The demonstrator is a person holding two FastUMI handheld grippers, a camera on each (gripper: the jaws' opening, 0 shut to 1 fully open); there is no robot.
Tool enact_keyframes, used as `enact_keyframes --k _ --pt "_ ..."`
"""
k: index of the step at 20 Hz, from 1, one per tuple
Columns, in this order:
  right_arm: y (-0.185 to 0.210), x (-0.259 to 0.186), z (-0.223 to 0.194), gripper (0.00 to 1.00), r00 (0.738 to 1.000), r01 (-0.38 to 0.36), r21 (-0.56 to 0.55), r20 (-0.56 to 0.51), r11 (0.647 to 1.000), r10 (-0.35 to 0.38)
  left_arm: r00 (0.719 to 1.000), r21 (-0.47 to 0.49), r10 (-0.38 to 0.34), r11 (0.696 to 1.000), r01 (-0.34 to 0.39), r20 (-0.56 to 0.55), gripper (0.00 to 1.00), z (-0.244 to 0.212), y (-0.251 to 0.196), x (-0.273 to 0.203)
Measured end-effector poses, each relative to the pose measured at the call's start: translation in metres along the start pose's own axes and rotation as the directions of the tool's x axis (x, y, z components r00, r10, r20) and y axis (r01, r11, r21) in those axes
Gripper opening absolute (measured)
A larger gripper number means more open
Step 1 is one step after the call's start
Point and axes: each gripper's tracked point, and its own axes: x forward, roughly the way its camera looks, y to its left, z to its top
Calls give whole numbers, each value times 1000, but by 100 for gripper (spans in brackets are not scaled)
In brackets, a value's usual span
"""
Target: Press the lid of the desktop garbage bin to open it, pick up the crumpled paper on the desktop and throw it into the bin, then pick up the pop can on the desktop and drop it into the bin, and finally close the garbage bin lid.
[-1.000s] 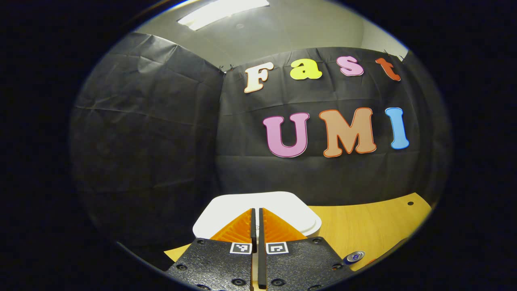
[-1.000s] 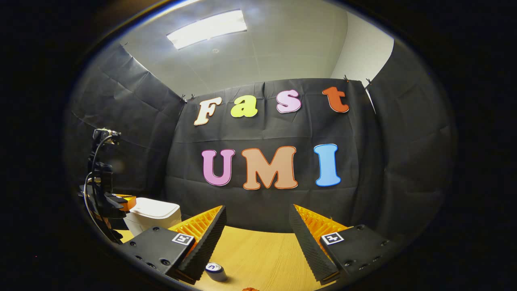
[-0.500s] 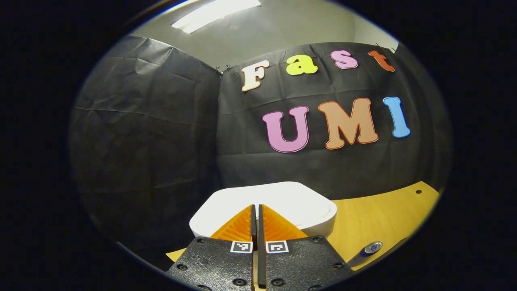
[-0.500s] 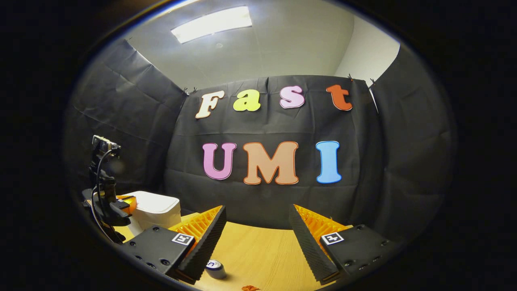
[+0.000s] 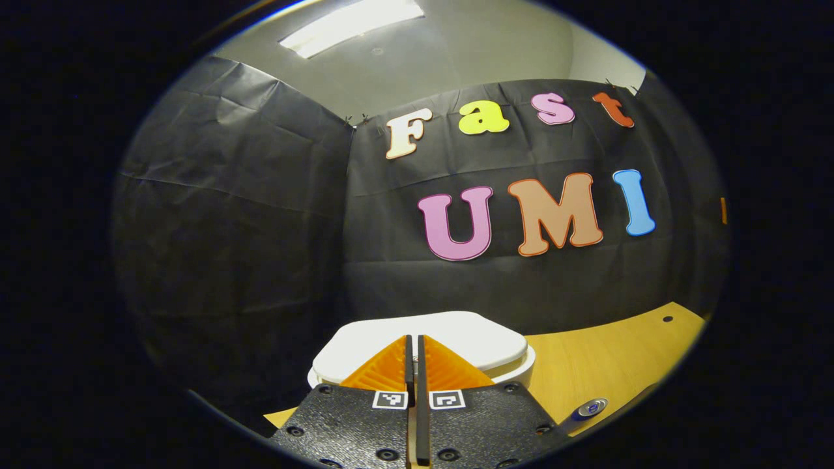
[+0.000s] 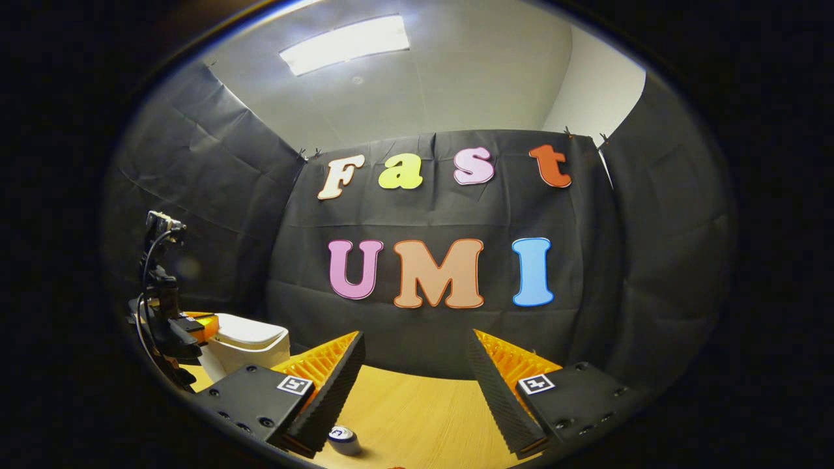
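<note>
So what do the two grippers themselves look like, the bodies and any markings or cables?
Each gripper has two textured black plates with dark screws, each plate carrying a small square black-and-white tag. The left gripper has wedge-shaped ribbed fingers, as does the right gripper. In the right gripper view, the left gripper appears farther off, with black cables looping off a tall mount.

White bin (image 5: 456, 335), light wood desktop (image 5: 606, 365)
</note>
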Motion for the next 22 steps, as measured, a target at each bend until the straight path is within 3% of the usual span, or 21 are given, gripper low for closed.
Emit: enact_keyframes --k 5,9,11,13,16,19,22 --pt "-19 0 3 98 1000 22 4 17 1000 -22 992 16 -28 1000 26 121 0 60 -14 3" --pt "-33 -1 1 98 999 35 12 20 999 -35 974 -62 -129 988 142 189 0 104 -55 -13" --pt "-37 -1 -4 98 999 32 14 9 999 -32 957 -87 -175 976 200 230 14 123 -73 -26" --pt "-37 2 -13 98 1000 19 14 -13 1000 -19 941 -90 -211 966 242 265 34 137 -87 -38" --pt "-32 8 -36 98 998 -18 25 -65 1000 20 929 -89 -233 959 269 288 80 145 -98 -53" --pt "-21 15 -81 98 983 -66 36 -169 997 72 930 -96 -230 959 267 287 76 146 -100 -64" --pt "-5 17 -146 99 939 -129 18 -320 991 128 937 -93 -215 964 248 276 82 144 -94 -73"
